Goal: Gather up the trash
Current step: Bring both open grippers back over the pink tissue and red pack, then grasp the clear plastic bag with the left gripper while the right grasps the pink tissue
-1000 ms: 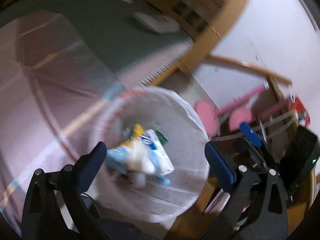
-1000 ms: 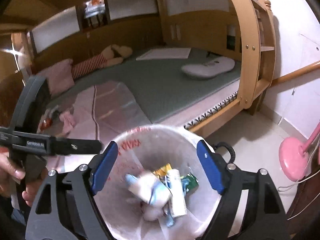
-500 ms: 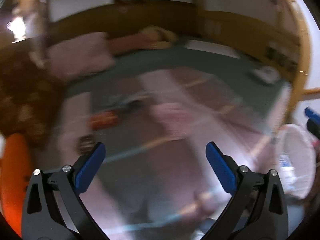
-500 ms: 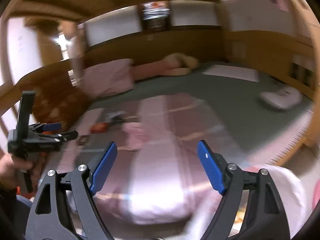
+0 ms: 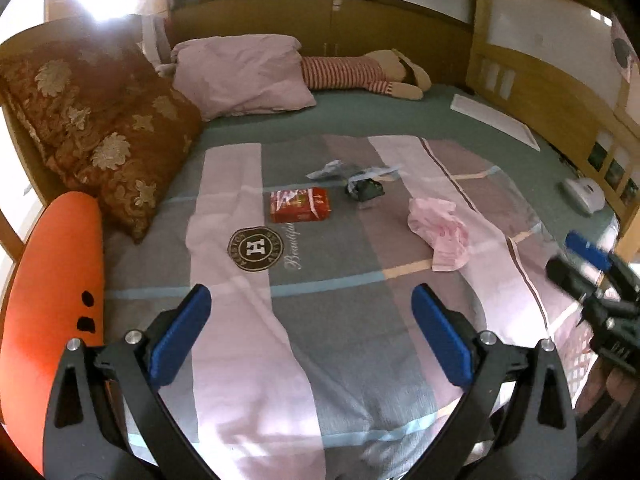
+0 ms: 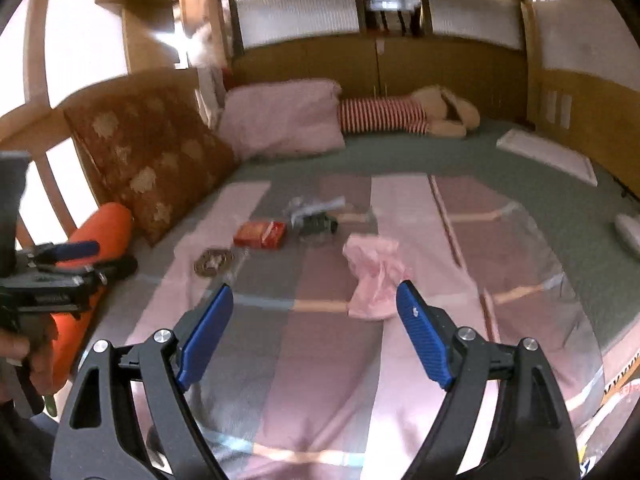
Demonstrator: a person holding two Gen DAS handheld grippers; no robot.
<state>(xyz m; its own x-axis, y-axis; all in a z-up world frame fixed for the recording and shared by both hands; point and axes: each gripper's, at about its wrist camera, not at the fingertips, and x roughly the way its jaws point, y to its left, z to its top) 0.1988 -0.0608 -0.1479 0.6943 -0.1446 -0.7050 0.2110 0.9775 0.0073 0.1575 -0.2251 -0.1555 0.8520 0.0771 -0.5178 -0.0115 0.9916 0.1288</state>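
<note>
Trash lies on the striped bed cover: a red carton (image 5: 300, 205) (image 6: 260, 234), a dark crumpled wrapper (image 5: 365, 190) (image 6: 318, 222), pale blue scraps (image 5: 352, 171) (image 6: 314, 205) and a crumpled pink bag (image 5: 440, 234) (image 6: 374, 276). My left gripper (image 5: 310, 338) hangs open over the near part of the cover, short of the trash, with nothing between its pads. My right gripper (image 6: 314, 332) is open too, the pink bag just beyond its right pad. Each gripper shows at the edge of the other's view.
A brown floral cushion (image 5: 100, 136), a pink pillow (image 5: 244, 76) and a striped plush toy (image 5: 360, 74) line the head of the bed. An orange bolster (image 5: 52, 300) lies at the left edge. A white device (image 5: 584, 196) and a flat white sheet (image 5: 496, 122) rest at the right.
Both grippers have swung away from the white trash bin with its wrappers and now face the bed. The bin has slid out of both views. Both stay open.
</note>
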